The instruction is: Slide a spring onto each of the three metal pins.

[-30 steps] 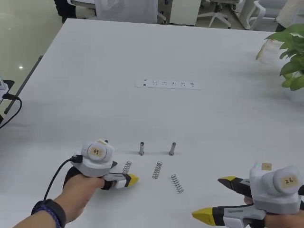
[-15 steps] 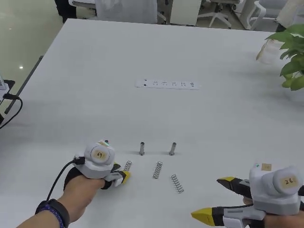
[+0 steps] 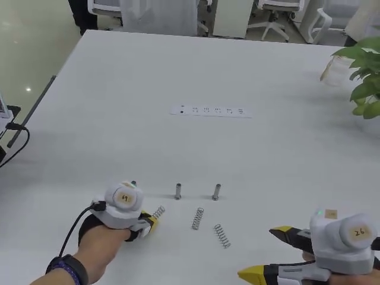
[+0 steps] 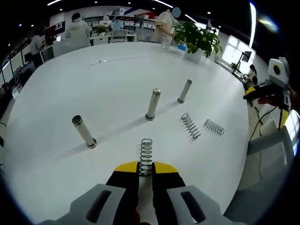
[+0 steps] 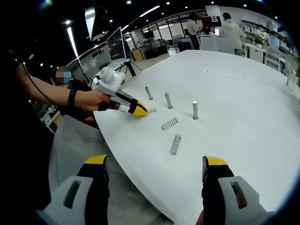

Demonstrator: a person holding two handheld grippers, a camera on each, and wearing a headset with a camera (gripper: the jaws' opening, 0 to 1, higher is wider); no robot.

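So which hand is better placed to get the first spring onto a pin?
Left. The left gripper is shut on a spring, with the pins standing just ahead. The right gripper hangs open near the table edge, holding nothing.

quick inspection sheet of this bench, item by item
surface: white table, flat, mostly bare.
job's things: three silver metal pins upright, no spring on any; two loose coil springs lying flat; third coil spring in the left tongs.
clutter: white power strip; green leafy plant at far right.
grippers: left tongs shut on third coil spring's end; right tongs open, holding nothing.
cables: black cable running back from the left tongs.
surroundings: office chairs beyond the table.
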